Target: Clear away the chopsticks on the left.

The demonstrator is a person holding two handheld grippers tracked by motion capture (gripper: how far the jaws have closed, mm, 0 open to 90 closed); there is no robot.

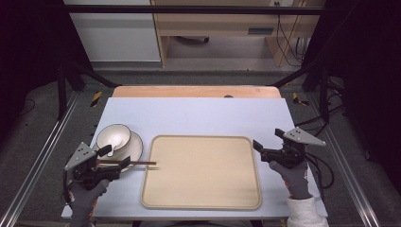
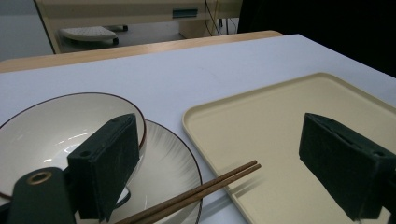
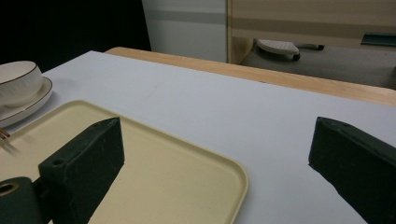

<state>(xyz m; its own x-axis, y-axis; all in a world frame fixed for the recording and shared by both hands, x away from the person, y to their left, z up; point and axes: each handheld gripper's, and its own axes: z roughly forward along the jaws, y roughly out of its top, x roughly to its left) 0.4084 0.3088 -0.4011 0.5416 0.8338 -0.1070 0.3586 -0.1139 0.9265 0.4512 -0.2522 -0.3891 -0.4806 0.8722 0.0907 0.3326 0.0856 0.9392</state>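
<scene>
Landmark: the beige tray [image 1: 203, 172], flat on the white counter [image 1: 198, 113], nothing on it but chopstick tips.

Chopsticks [image 1: 137, 163]: a dark brown pair lying together, back ends over the rim of the plate [image 1: 137, 146] just left of the tray, tips reaching over the tray's left edge. They bridge the two rims, raised off the counter in between. A white bowl [image 1: 113, 137] with a dark rim sits on the plate.

Left gripper [image 1: 116, 161]: at the tray's left side, low over the plate; jaws wide, nothing pressed between them. In the left gripper view the chopsticks [image 2: 196, 193] run below and between the jaws, untouched as far as I can judge.

Right gripper [image 1: 257, 145]: just off the tray's right edge, jaws wide and empty.

Risks, as judged:
- Pair is thin and round. Closing off-centre could catch one stick and roll the other off the plate rim.
- A low approach may knock the plate or bowl, shifting both and tipping the sticks off.
- Pinching near the back ends leaves long tips free; they may swing and drag across the tray's lip.
- Sticks may splay or cross in the grip.
</scene>
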